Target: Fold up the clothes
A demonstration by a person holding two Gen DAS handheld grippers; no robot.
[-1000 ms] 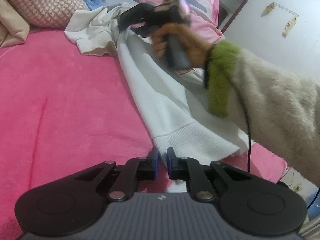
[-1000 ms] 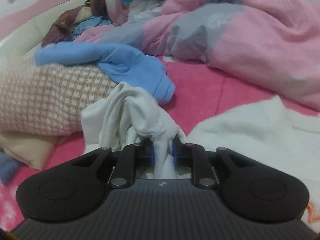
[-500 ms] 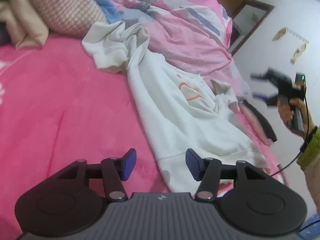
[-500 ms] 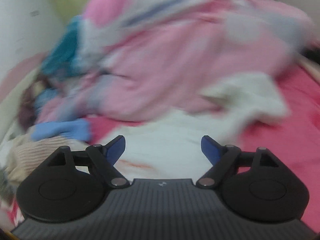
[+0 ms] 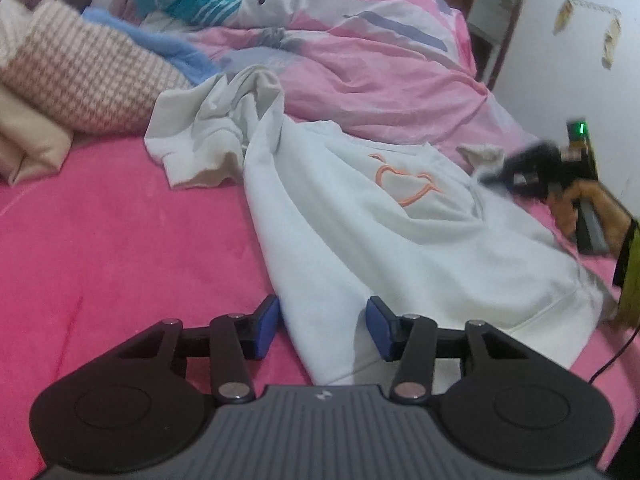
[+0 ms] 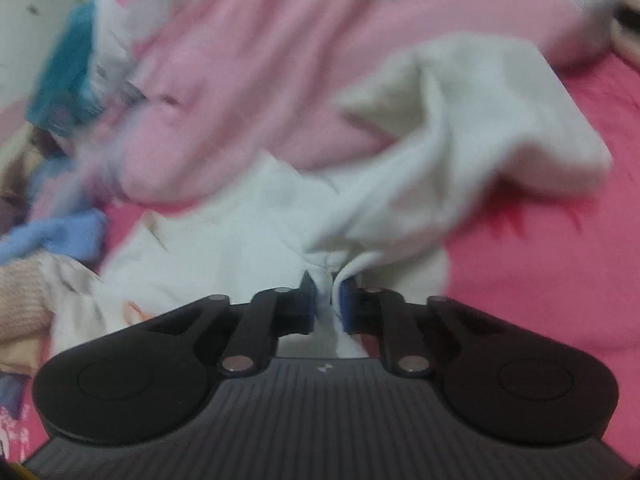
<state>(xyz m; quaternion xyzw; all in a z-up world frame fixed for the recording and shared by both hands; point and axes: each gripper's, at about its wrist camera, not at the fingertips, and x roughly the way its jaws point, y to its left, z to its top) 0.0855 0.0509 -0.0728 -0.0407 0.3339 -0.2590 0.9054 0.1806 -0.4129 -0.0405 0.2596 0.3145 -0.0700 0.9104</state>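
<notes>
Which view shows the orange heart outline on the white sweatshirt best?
The left wrist view: the orange heart outline lies sharp and whole on the white sweatshirt. The right wrist view is blurred, showing only faint orange strokes at its lower left.

White sweatshirt with orange chest outline (image 5: 360, 216) lies spread on the pink plush bed cover (image 5: 120, 248). Its crumpled sleeve (image 5: 212, 136) is bunched at far left end. Checked knit pillow (image 5: 84, 84) sits left of the sleeve; rumpled pink patterned duvet (image 5: 360, 64) is heaped behind the sweatshirt.
</notes>
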